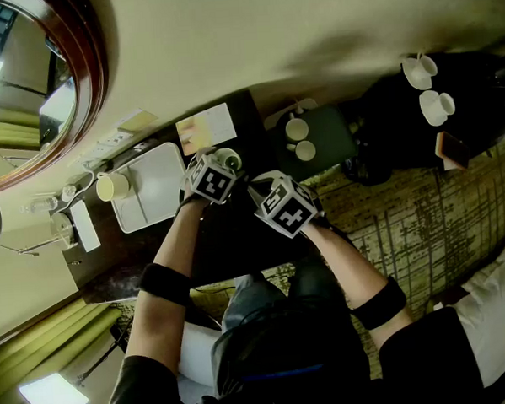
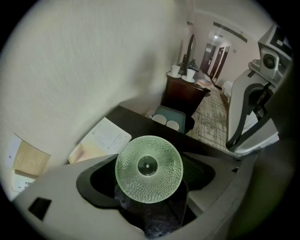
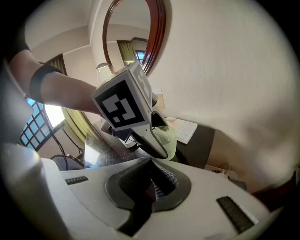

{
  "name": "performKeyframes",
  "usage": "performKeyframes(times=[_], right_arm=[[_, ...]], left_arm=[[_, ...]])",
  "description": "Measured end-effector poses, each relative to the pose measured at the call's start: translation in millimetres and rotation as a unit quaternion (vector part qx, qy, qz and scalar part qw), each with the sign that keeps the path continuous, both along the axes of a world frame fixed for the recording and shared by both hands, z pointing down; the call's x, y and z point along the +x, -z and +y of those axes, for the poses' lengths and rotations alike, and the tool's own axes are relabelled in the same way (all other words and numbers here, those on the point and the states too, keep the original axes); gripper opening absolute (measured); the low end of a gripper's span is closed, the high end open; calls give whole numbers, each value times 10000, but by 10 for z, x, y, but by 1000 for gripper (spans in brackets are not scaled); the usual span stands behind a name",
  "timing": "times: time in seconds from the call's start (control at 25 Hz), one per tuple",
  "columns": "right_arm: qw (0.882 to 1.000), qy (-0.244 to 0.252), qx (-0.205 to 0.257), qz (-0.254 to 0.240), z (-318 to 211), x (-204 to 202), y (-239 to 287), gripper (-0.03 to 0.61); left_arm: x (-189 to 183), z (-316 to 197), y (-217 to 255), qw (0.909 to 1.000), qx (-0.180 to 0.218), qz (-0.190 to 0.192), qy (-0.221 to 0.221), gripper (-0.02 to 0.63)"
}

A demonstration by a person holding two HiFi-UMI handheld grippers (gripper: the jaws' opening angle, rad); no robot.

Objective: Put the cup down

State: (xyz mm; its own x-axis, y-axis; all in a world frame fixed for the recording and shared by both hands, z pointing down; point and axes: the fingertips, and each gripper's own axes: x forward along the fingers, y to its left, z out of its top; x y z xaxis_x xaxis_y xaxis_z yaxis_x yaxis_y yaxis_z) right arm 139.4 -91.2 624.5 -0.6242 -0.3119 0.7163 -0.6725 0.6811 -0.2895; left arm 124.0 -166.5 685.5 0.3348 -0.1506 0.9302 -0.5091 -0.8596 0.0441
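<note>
- Nothing I can actually read from here.
- The leaflet (image 2: 100,139) on the bench (image 2: 140,124) has lines of print, way too small for me to make out.
- The green cup (image 2: 148,168) has a raised mark mid-base, unreadable too.
- The marker cubes (image 1: 211,180) show just black-and-white square patterns, no letters.

A dark desk (image 1: 247,125) runs along the pale wall. A white rectangular tray (image 1: 160,178) lies flat on it. A cream cup (image 1: 112,186) stands upright at the tray's left corner; whether it sits on the tray or just beside it cannot be told. An open leaflet (image 1: 206,128) lies right of the tray, close to the wall. A white card (image 1: 85,226) lies towards the desk's left end, near small glassware (image 1: 62,225) too blurred to name.
</note>
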Motion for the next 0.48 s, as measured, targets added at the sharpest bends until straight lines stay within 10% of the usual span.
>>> performKeyframes(times=[0.48], right_arm=[[9999,15,76,98,27,17,62,8]], left_arm=[[33,-24,79,9990,273,318,146,431]])
